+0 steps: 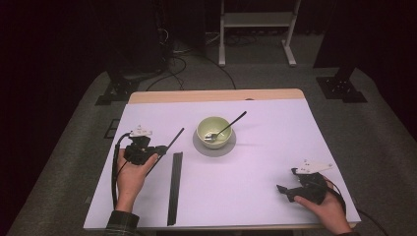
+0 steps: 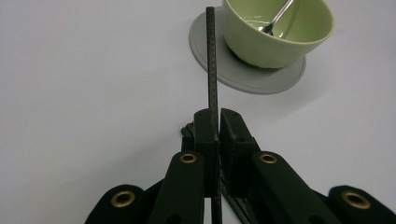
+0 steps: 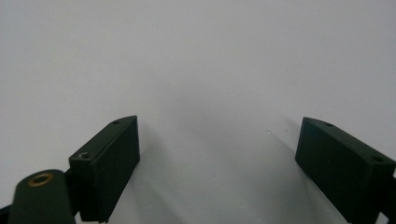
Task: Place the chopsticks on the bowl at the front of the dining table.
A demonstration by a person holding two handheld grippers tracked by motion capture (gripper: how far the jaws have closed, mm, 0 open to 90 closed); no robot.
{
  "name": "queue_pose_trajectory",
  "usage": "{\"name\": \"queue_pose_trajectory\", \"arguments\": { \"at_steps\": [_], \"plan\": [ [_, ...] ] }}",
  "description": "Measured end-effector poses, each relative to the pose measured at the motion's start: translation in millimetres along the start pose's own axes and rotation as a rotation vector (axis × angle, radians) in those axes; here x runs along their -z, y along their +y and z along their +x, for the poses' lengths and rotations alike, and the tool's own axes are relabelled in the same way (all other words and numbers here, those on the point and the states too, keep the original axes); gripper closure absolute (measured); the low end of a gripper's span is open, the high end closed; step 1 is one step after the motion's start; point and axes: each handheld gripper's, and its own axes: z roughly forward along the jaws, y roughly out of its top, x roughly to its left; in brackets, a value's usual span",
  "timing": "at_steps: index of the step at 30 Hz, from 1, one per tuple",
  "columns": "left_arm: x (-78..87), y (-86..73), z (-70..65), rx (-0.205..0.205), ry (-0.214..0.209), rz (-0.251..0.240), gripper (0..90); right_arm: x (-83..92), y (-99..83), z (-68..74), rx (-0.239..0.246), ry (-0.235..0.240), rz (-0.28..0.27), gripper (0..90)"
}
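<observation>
Gripping a thin black rod (image 2: 211, 56), the left gripper (image 1: 156, 153) has its fingers clamped on it, lifted above the table (image 1: 246, 172).
No readable writing anywhere; the left gripper view shows the rod's tip near the green bowl (image 2: 280, 35), and the right gripper (image 3: 217, 154) has its fingers wide apart, holding nothing.

The high view looks forward and down from the person's side, taking in the whole tabletop (image 1: 255, 196) from near edge to far edge. The left gripper view rides low and close, facing along a thin black stick (image 2: 211, 56) toward the green bowl (image 2: 280, 39) on its grey mat (image 2: 243, 77); the high view shares both. The right gripper view faces bare tabletop from close above, near the right edge.
</observation>
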Motion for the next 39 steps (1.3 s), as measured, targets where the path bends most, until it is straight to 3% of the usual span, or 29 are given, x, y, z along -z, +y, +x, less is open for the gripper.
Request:
{"name": "queue_pose_trajectory", "arguments": {
  "at_steps": [39],
  "plan": [
    [-39.1, 56.1, -26.7, 0.001, -0.034, -0.015, 86.4, 0.0, 0.0, -0.1, -0.001, 0.000, 0.000, 12.1]
  ]
}}
